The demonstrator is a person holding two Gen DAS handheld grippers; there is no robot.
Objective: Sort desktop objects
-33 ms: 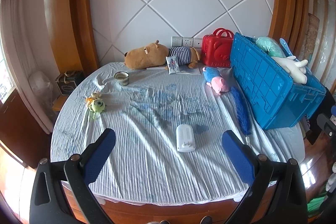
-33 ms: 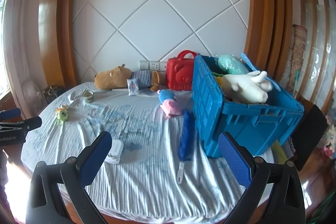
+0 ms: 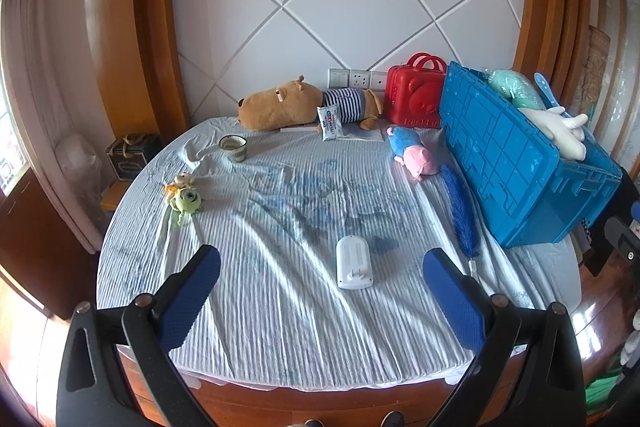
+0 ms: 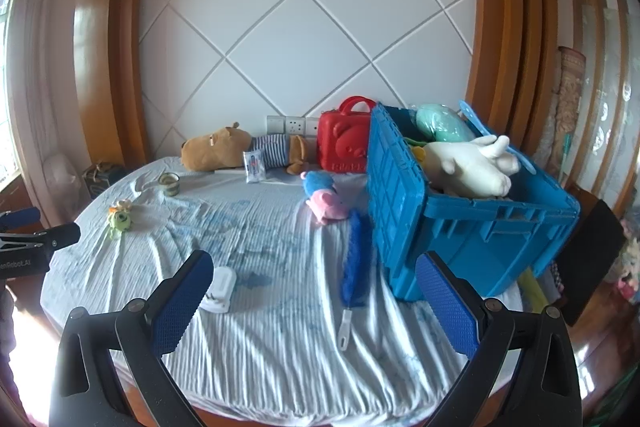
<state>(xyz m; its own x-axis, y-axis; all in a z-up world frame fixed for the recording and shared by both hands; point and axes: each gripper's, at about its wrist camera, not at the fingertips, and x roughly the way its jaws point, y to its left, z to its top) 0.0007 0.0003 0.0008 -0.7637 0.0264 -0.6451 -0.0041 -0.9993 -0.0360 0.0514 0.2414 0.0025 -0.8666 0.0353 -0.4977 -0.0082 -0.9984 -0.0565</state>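
One ribbed plastic blue crate (image 4: 472,227) sits at your right, just beyond your right gripper (image 4: 316,303), jaws spread, empty. One fluffy blue duster (image 4: 354,263) lies beside it. One smooth white plug (image 3: 353,262) rests on the wrinkled sheet (image 3: 280,307) between your left gripper (image 3: 322,291)'s parted, empty jaws.

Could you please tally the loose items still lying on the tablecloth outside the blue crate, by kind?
Plush toys: 3 (brown striped-shirt bear, pink-and-blue pig, green one-eyed monster)
Cleaning tools: 1 (blue fluffy duster)
Cups: 1 (striped mug)
Packets: 1 (white tissue pack)
Plug-in devices: 1 (white plug unit)
Cases: 1 (red bear case)
Total: 8
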